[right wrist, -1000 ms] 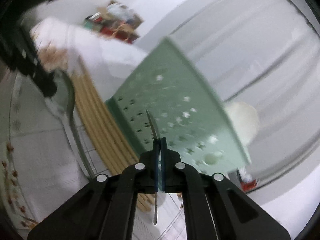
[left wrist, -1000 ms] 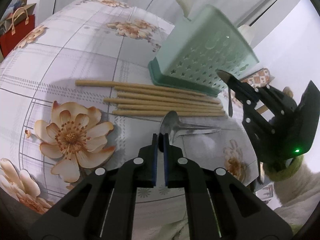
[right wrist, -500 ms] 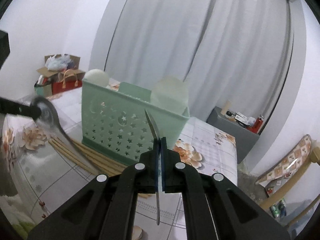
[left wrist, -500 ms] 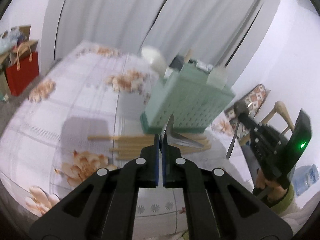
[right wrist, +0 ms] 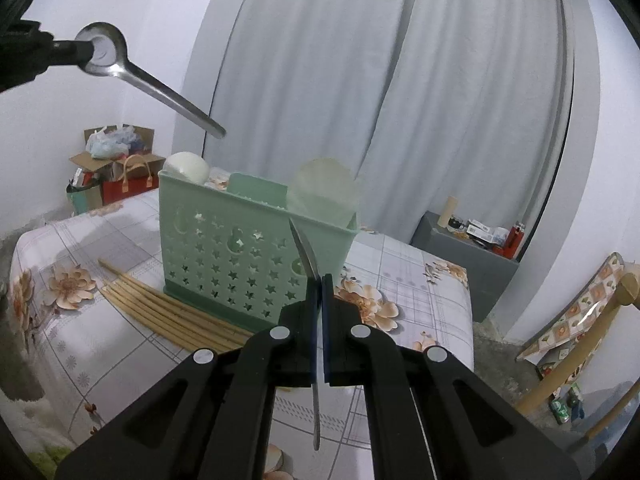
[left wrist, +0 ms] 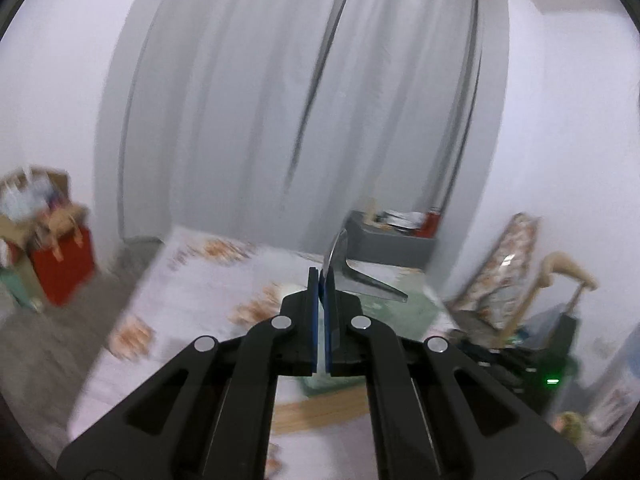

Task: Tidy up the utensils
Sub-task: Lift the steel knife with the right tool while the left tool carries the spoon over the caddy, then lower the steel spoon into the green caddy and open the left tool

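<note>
A green perforated plastic caddy (right wrist: 256, 256) stands on the flower-patterned tablecloth (right wrist: 412, 300); pale wooden chopsticks (right wrist: 168, 312) lie side by side before its left end, a grey cabinet (right wrist: 464, 260) behind right

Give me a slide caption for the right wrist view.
Right tongs grip a spoon before the green caddy; chopsticks lie beside it.

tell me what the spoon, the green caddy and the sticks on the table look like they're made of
Spoon: polished metal, likely steel; its bowl mirrors the light.
Green caddy: moulded plastic, matte mint, with star cut-outs punched through thin walls.
Sticks: pale, unvarnished wood or bamboo, going by their tan colour; grain is too fine to tell.
</note>
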### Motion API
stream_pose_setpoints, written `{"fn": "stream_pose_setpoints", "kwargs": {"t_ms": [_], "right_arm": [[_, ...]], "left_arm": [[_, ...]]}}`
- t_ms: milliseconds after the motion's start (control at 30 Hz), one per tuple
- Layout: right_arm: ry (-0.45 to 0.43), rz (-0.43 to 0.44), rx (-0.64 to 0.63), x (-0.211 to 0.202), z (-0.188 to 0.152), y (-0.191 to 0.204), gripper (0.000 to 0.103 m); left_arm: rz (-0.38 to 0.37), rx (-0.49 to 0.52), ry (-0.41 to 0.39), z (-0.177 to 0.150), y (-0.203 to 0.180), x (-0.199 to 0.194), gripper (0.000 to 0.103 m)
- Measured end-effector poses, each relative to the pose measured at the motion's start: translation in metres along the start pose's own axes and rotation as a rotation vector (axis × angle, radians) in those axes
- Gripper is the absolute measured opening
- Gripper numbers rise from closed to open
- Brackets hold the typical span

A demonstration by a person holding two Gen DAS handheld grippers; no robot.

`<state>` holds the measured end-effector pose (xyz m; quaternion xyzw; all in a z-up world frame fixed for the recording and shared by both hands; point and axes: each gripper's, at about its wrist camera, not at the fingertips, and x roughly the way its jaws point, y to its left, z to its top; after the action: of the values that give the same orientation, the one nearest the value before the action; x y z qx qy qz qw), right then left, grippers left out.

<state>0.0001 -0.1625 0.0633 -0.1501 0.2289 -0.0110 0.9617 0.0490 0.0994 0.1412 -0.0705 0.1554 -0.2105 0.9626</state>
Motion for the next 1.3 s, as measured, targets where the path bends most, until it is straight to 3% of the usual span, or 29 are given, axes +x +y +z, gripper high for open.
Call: {"fn": "stream_pose_setpoints", "kwargs": {"t_ms": [300, 533, 833, 1000, 1133, 1300], "right_arm": [[0.004, 0.001, 0.004, 0.000, 0.001, -0.001, 0.002], [0.014, 0.009, 0.008, 0.003, -0.001, 0.001, 0.002], [0.032, 0.013, 0.009, 0.006, -0.003, 0.002, 0.002], [0.044, 0.020, 0.016, 0.009, -0.004, 0.001, 0.002], [0.047, 0.026, 0.027, 0.010, -0.004, 0.000, 0.002], [0.049, 0.036, 0.037, 0.011, -0.004, 0.000, 0.002]], "left_arm": [[0.150, 0.233, 0.078, -0.006, -0.026, 0.044, 0.001], [0.162, 0.321, 0.108, -0.012, -0.043, 0.068, 0.001], [0.072, 0.313, 0.161, -0.020, -0.054, 0.110, 0.001], [-0.015, 0.243, 0.161, -0.020, -0.053, 0.128, 0.007], [-0.044, 0.182, 0.136, -0.017, -0.052, 0.132, 0.025], [-0.022, 0.182, 0.102, -0.019, -0.050, 0.115, 0.038]]}}
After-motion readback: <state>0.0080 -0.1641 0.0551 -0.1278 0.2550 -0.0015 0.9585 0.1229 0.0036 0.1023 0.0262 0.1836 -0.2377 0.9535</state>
